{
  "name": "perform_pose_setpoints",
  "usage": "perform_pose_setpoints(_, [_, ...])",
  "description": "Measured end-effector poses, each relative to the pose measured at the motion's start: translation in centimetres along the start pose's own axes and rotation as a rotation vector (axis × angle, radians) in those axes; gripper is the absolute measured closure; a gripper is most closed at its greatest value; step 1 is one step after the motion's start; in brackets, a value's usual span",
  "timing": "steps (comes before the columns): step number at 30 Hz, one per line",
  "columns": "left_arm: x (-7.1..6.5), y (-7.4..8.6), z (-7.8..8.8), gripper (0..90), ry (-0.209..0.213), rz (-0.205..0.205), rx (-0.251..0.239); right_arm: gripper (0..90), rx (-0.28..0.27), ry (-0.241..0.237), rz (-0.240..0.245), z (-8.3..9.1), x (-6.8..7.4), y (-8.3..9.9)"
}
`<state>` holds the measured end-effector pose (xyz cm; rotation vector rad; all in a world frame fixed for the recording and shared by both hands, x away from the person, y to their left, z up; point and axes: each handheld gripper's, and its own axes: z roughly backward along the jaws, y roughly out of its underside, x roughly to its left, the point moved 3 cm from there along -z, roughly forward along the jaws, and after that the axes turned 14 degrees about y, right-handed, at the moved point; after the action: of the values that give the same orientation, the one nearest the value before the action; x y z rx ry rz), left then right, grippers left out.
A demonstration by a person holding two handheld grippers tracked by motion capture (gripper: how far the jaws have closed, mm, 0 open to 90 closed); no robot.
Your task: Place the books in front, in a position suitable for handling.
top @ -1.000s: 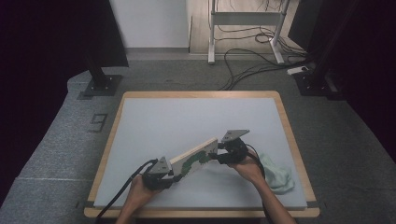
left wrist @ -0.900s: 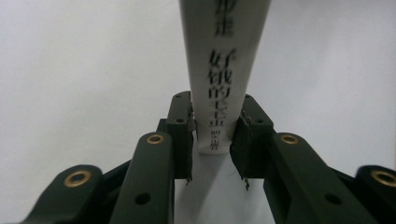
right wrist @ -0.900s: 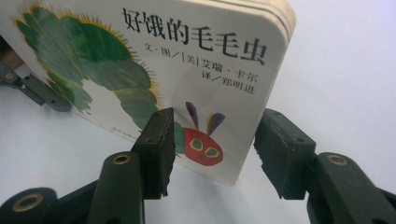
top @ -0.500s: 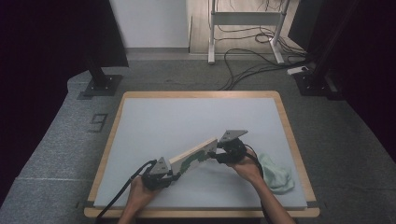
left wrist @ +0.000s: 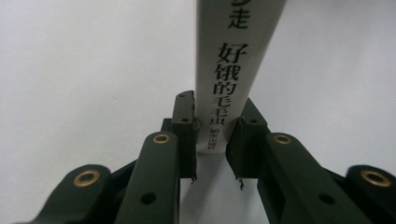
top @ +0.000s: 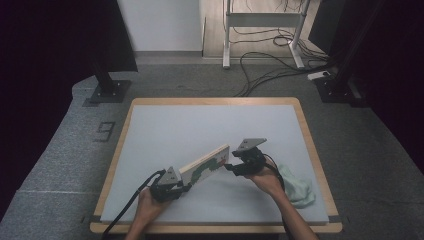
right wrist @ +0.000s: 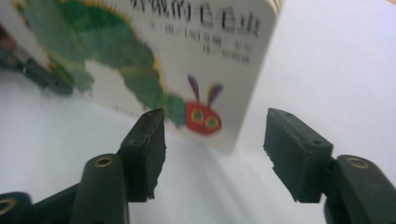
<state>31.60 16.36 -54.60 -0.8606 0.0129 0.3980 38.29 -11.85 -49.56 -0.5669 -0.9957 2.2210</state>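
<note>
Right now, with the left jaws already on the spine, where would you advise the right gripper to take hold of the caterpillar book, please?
I'd take the book by its free corner near the caterpillar's red head, coming in from the open end opposite the left gripper. The book stands on edge, so one jaw can go on each cover. The right gripper already faces that corner, its jaws having just opened, nothing between them.

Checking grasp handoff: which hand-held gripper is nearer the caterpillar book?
Left. The left hand-held gripper is shut on the book at its spine end. The right hand-held gripper is open just short of the book's far corner, with the pads apart from the cover.
</note>
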Motion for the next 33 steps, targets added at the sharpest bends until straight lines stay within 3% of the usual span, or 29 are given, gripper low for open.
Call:
perform_pose_setpoints(11, [0.1, 0.0, -0.1, 73.6, 0.003, 0.006, -0.002, 32.2, 0.035, 0.073, -0.057, 4.3, -2.0, 2.9])
perform_pose_setpoints(22, [0.1, 0.0, -0.1, 73.4, 0.006, 0.009, 0.001, 24.0, 0.129, 0.235, -0.093, 8.6, -4.9, 7.8])
perform_pose_setpoints(33, [0.1, 0.0, -0.1, 73.5, 0.009, 0.01, 0.004, 39.7, 0.254, 0.293, -0.15, 10.6, -5.5, 13.6])
